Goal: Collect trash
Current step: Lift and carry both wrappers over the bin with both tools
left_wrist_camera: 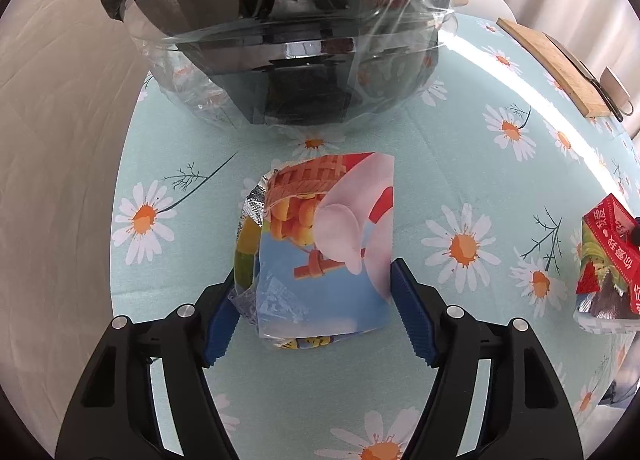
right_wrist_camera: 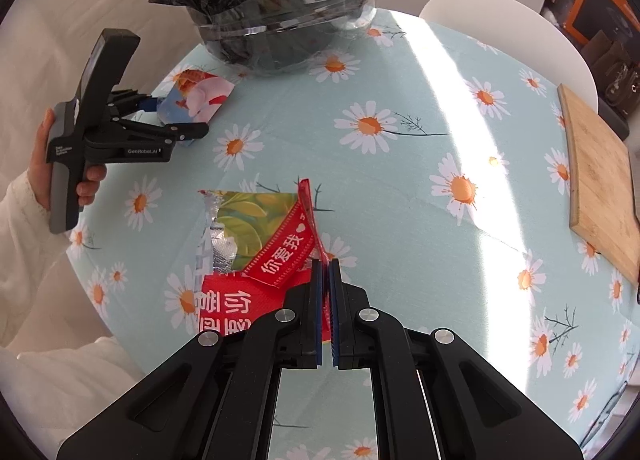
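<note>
Daisy tablecloth (right_wrist_camera: 400,195); right tool (right_wrist_camera: 326,268) on red wrapper (right_wrist_camera: 276,256).

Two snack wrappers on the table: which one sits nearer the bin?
The blue-and-pink wrapper, between the left gripper's fingers, just in front of the black-lined bin. The red-and-green wrapper lies farther off.

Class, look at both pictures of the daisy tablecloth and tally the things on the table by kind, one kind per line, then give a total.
Snack wrappers: 2, a blue one and a red one
Bins lined with a black bag: 1
Wooden boards: 1
White mugs: 1
Total: 5
</note>
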Demonstrator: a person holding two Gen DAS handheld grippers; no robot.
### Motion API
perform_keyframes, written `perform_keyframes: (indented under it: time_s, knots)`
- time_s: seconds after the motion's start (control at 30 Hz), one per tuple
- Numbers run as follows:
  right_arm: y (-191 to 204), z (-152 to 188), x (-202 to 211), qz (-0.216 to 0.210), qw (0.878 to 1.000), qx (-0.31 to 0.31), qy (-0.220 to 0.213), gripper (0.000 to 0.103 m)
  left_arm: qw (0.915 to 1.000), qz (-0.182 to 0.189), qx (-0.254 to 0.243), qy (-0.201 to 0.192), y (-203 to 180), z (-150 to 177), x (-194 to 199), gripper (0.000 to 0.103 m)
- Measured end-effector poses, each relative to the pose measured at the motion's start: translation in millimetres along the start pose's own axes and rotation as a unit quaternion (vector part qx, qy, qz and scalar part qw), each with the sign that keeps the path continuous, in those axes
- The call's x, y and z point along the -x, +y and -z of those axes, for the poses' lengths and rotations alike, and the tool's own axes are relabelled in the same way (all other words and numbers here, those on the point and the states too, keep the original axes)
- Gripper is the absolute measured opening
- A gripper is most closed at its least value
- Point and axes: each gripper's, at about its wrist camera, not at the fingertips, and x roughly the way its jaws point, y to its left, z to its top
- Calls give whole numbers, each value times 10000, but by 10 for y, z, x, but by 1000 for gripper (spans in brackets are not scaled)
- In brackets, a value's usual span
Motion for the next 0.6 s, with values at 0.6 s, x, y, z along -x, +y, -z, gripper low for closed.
perform_keyframes:
  time_s: [0.6]
  knots:
    - [-66, 42, 499, -92, 9957, 417, -826, 3, 9978, -591, 231, -195, -55, 519, 796, 67]
